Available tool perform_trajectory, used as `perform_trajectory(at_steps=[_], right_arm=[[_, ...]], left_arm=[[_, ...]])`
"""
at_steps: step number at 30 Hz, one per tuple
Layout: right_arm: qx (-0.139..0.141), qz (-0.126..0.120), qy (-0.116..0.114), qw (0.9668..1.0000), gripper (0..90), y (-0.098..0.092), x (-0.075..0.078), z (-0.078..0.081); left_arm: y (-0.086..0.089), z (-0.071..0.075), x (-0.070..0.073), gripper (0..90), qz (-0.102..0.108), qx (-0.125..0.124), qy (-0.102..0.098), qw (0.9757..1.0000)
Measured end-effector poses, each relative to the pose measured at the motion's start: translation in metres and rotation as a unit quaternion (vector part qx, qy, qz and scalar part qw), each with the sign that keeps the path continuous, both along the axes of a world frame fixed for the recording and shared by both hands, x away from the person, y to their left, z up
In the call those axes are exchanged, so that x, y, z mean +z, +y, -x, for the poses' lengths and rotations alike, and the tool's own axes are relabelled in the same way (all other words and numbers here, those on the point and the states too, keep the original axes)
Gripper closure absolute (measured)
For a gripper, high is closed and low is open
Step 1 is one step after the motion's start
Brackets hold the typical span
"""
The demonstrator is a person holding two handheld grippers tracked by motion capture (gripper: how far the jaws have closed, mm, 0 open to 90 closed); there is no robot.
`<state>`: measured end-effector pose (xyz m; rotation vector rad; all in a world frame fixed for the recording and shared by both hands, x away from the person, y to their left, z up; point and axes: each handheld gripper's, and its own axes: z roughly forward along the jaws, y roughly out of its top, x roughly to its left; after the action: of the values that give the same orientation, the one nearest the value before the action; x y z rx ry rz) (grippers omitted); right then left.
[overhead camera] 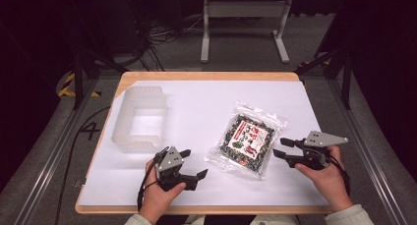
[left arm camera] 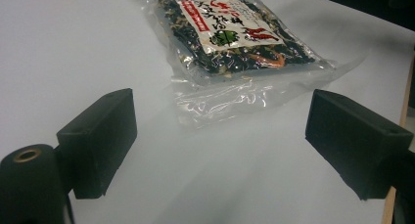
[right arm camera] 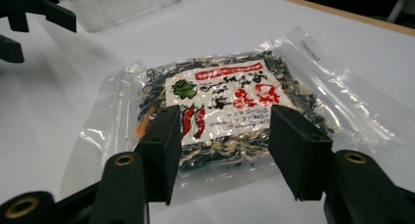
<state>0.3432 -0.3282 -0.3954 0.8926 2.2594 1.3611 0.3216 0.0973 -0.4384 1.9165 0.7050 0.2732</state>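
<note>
White-covered table (overhead camera: 196, 107) held a slippery clear plastic packet of dark dried food (overhead camera: 246, 138); both tongs, left (overhead camera: 193, 164) and right (overhead camera: 281, 148), gaped empty, risking a slipped pinch.

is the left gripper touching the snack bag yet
Apart. In the left gripper view, bare white table shows between the open left gripper and the snack bag; the high view shows the same gap.

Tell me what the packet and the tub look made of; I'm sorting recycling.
Packet: thin clear plastic film, glossy and crinkled, with a printed paper-like label over dark dried contents. Tub: translucent, frosted-looking rigid plastic, probably; the white table cover shows faintly through its walls.
</note>
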Motion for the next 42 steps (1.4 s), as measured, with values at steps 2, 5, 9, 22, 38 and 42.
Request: perform_trajectory(at_steps=[2, 5, 9, 22, 38, 42], right_arm=[[-0.005, -0.002, -0.009, 0.9999, 45.7, -0.001, 0.004, -0.005], [-0.016, -0.004, -0.003, 0.9999, 43.8, -0.002, 0.008, -0.013], [-0.028, -0.021, 0.003, 0.9994, 43.2, -0.005, 0.012, -0.027], [-0.07, -0.014, 0.029, 0.997, 32.0, -0.012, 0.01, -0.067], [-0.111, -0.018, 0.068, 0.9913, 30.1, -0.022, 0.0, -0.11], [-0.12, -0.014, 0.069, 0.9903, 30.1, -0.024, -0.004, -0.116]], left_arm=[[0.0, 0.0, 0.0, 12.9, -0.002, 0.002, -0.001, 1.0], [0.0, 0.0, 0.0, 13.1, 0.0, 0.002, -0.001, 1.0], [0.0, -0.001, -0.001, 13.1, -0.001, 0.004, -0.001, 1.0], [0.001, -0.001, -0.002, 13.1, -0.004, 0.005, -0.005, 1.0], [0.001, -0.002, -0.003, 12.5, -0.006, 0.002, -0.004, 1.0], [0.0, -0.002, -0.003, 12.5, -0.01, 0.002, -0.006, 0.9999]])
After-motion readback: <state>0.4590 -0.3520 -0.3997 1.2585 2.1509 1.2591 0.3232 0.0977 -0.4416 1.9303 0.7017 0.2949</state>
